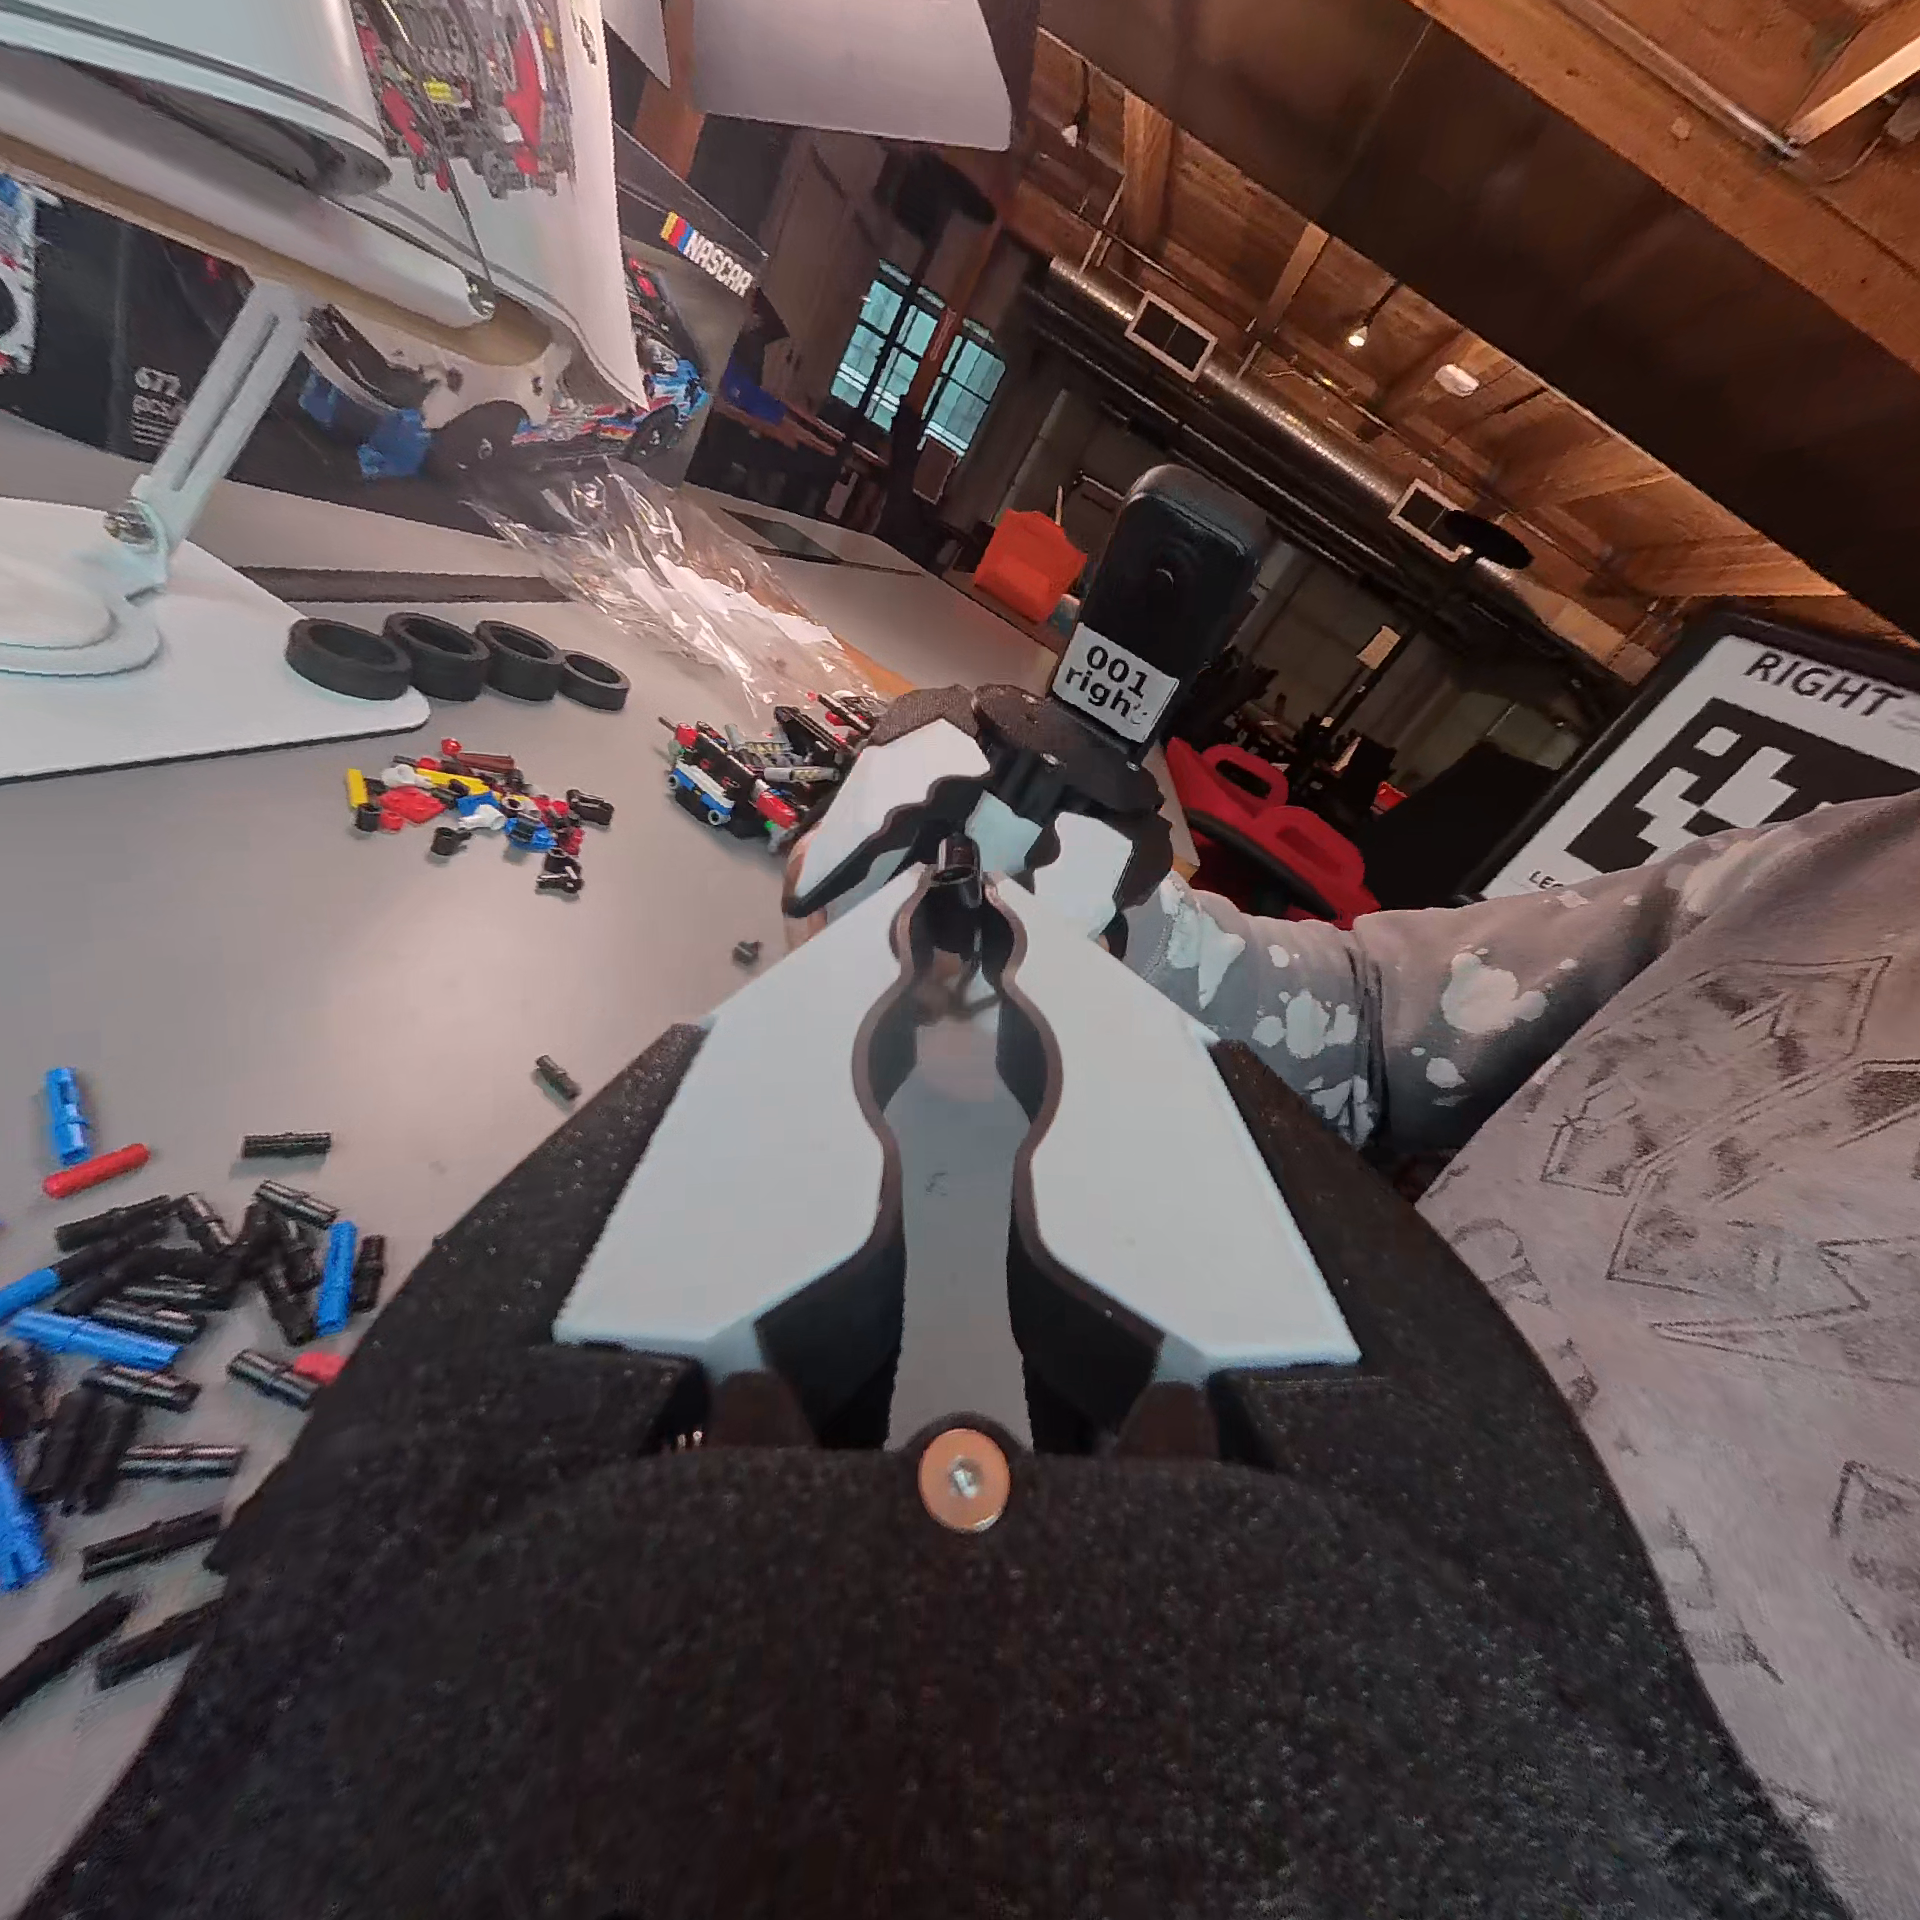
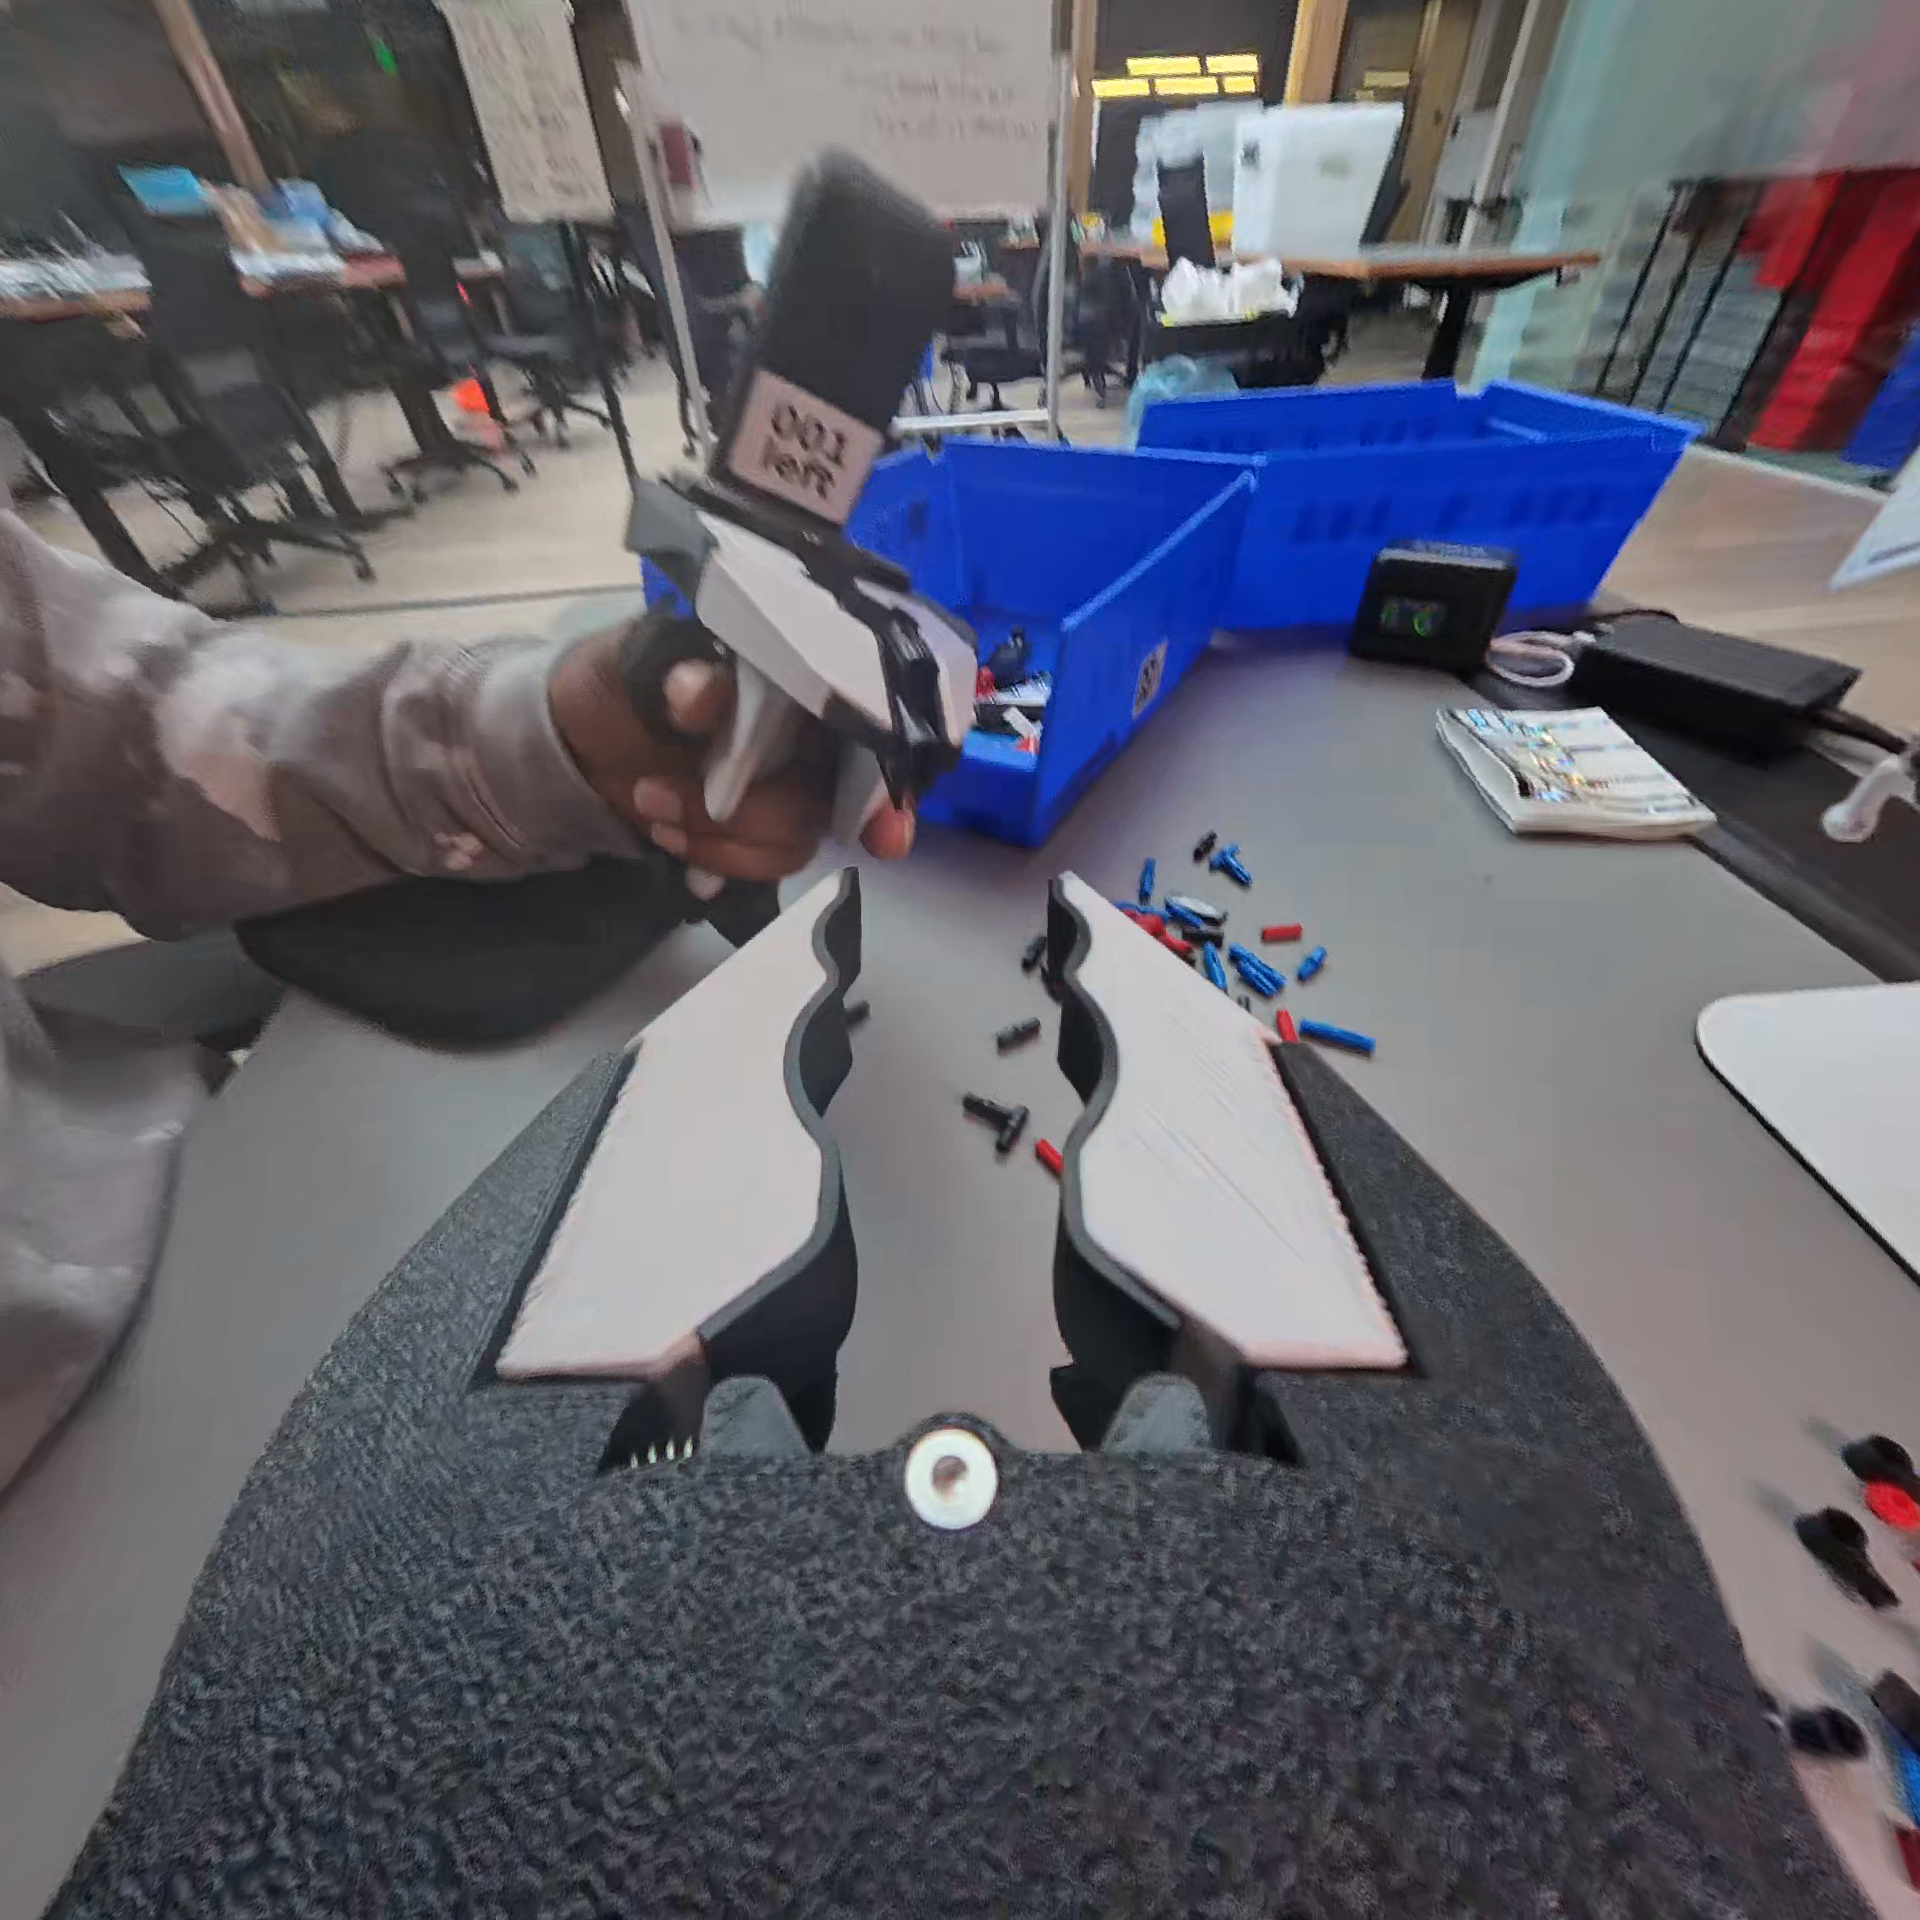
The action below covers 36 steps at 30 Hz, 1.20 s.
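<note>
Left gripper point(image 1: 954, 894) pinching small black pin point(image 1: 952, 878); right gripper point(image 2: 954, 904) spread, both w/ white labels.

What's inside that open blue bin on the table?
The blue bin holds a few small loose pieces, dark, white and red, near its open front. The left gripper and bin walls cover the rest.

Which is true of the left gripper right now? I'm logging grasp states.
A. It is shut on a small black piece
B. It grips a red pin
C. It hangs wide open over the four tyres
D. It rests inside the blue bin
A: in the left wrist view the left gripper has its fingertips closed around a small black piece, held up off the grey table, away from the row of black tyres.
</note>
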Available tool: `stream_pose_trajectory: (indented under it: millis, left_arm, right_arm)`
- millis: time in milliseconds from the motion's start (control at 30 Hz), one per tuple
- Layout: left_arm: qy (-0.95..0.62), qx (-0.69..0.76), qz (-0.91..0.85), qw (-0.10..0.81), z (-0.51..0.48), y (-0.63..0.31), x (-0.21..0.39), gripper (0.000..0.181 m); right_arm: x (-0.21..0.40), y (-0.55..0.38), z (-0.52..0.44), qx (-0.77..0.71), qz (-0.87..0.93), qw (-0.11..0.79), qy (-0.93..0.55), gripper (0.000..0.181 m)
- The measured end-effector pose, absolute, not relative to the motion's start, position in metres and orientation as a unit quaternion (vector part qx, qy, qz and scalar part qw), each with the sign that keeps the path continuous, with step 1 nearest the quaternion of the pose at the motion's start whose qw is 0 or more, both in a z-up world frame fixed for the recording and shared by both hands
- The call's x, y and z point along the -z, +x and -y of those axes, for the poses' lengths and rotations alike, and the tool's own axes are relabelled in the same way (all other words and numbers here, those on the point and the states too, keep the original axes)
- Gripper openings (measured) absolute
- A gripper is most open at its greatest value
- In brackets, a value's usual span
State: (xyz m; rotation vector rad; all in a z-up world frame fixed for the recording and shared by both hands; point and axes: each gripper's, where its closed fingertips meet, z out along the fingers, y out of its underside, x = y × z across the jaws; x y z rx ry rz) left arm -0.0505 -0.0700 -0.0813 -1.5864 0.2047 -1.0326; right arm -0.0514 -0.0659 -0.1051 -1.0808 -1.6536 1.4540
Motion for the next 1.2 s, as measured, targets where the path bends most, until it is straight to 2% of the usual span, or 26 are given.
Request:
stream_pose_trajectory:
  millis: [133,267,500,633,800,933,1067,1200]
  left_arm:
    - [-0.672,0.469,-0.104,0.564,0.071,-0.034,0.084,0.005]
    - [-0.667,0.476,-0.128,0.559,0.075,-0.022,0.083,0.005]
    - [-0.65,0.511,-0.134,0.546,0.081,-0.015,0.078,0.005]
    - [-0.646,0.524,-0.125,0.541,0.081,-0.016,0.079,0.005]
    - [-0.627,0.559,-0.104,0.532,0.081,-0.017,0.075,0.005]
    - [-0.608,0.593,-0.089,0.521,0.082,-0.016,0.071,0.005]
    - [-0.603,0.606,-0.083,0.512,0.083,-0.015,0.07,0.008]
    - [-0.606,0.603,-0.078,0.513,0.081,-0.016,0.07,0.015]
  right_arm:
    - [0.075,-0.038,0.08,-0.611,0.611,0.339,-0.373,0.023]
    - [0.075,-0.032,0.086,-0.603,0.628,0.341,-0.356,0.013]
    - [0.074,-0.022,0.092,-0.598,0.648,0.341,-0.327,0.019]
    - [0.076,-0.024,0.092,-0.561,0.665,0.376,-0.318,0.02]
    - [0.076,-0.025,0.091,-0.532,0.677,0.401,-0.314,0.03]
    - [0.076,-0.032,0.089,-0.471,0.682,0.475,-0.295,0.016]
    - [0.075,-0.032,0.084,-0.459,0.681,0.487,-0.298,0.007]
    - [0.077,-0.034,0.08,-0.455,0.675,0.495,-0.305,0.007]
